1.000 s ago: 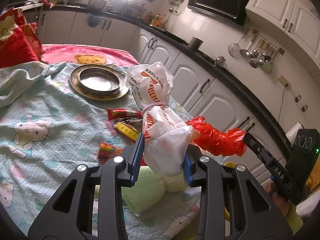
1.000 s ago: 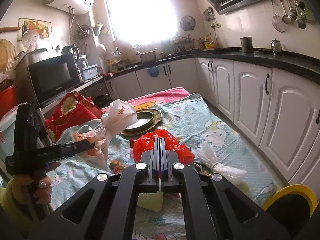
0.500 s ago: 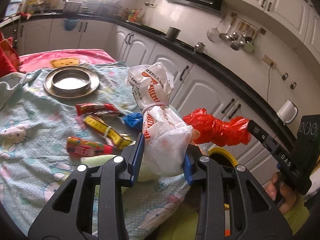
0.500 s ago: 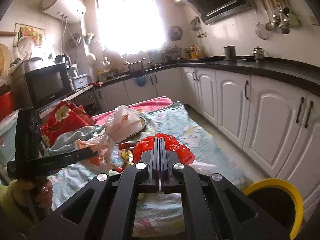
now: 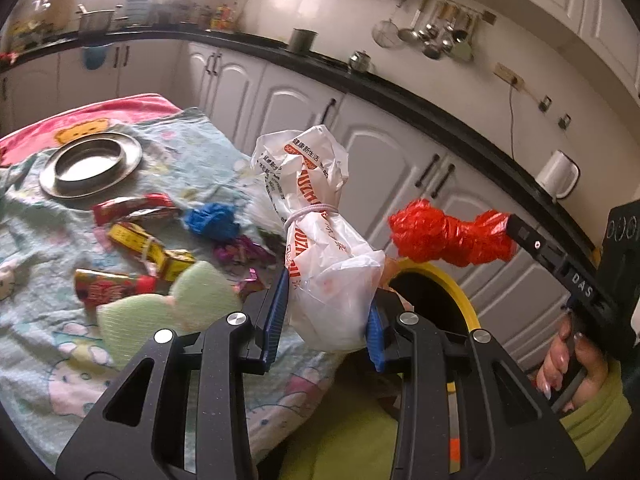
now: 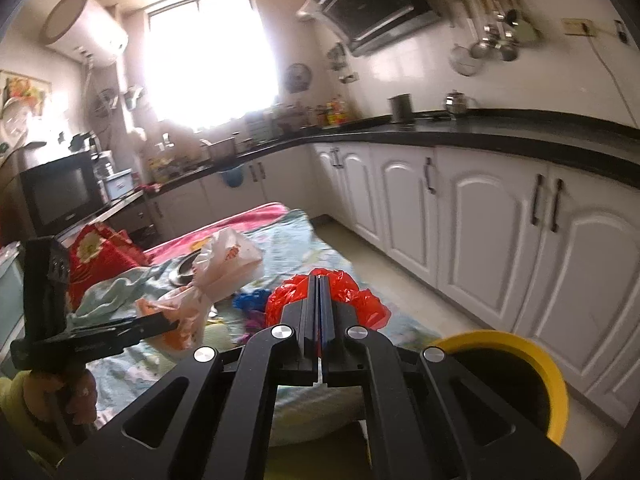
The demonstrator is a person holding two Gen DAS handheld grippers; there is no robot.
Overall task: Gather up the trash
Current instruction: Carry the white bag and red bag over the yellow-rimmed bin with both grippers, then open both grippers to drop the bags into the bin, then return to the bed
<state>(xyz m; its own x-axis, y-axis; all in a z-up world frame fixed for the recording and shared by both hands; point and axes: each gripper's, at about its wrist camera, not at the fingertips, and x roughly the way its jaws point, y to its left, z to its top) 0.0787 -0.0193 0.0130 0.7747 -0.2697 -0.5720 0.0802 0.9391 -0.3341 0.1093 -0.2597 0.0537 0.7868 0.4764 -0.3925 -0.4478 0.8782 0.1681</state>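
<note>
My left gripper [image 5: 326,316] is shut on a tied white plastic bag [image 5: 316,216] with orange print, held upright over the table's right edge; it also shows in the right wrist view [image 6: 218,272]. My right gripper [image 6: 319,292] is shut on a crumpled red plastic bag [image 6: 360,300], seen in the left wrist view [image 5: 448,232] held in the air above a yellow-rimmed bin [image 5: 452,292]. The bin also shows at lower right in the right wrist view [image 6: 516,376].
On the cartoon-print tablecloth [image 5: 40,344] lie red and yellow wrappers [image 5: 136,236], a blue crumpled bag [image 5: 212,220], purple foil [image 5: 240,252], a pale green sponge [image 5: 176,300] and a metal plate [image 5: 90,164]. White cabinets [image 6: 480,220] line the right side.
Both grippers have swung right with their bags, away from the table's middle and toward the yellow bin, which has come into fuller view.
</note>
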